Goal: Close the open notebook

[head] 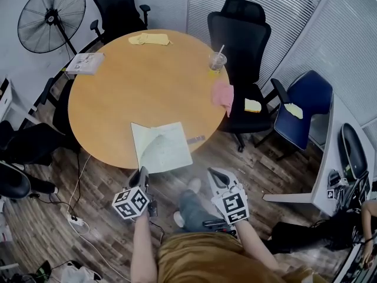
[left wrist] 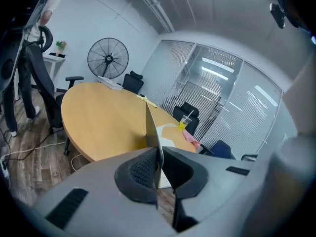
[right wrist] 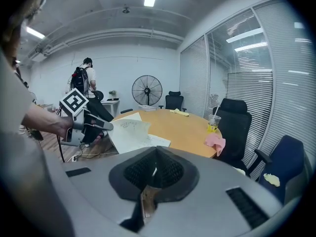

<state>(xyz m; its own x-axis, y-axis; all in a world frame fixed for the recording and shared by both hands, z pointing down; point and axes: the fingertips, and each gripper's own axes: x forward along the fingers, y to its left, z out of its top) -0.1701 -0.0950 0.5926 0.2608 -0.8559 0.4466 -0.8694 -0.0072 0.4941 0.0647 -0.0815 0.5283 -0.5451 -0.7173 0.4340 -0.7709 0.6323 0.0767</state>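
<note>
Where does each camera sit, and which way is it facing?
Head view: on the person's head, looking steeply down at the table and notebook; both forearms, left gripper and right gripper show.
Left gripper view: on the left gripper, looking across the table; jaws shut on a lifted page.
Right gripper view: on the right gripper, jaws shut, empty; facing the table.
Shared: both gripper views show the fan.

Writing on the notebook (head: 160, 147) too small to read; a bystander (head: 366, 220) cut off at the head view's right edge.
</note>
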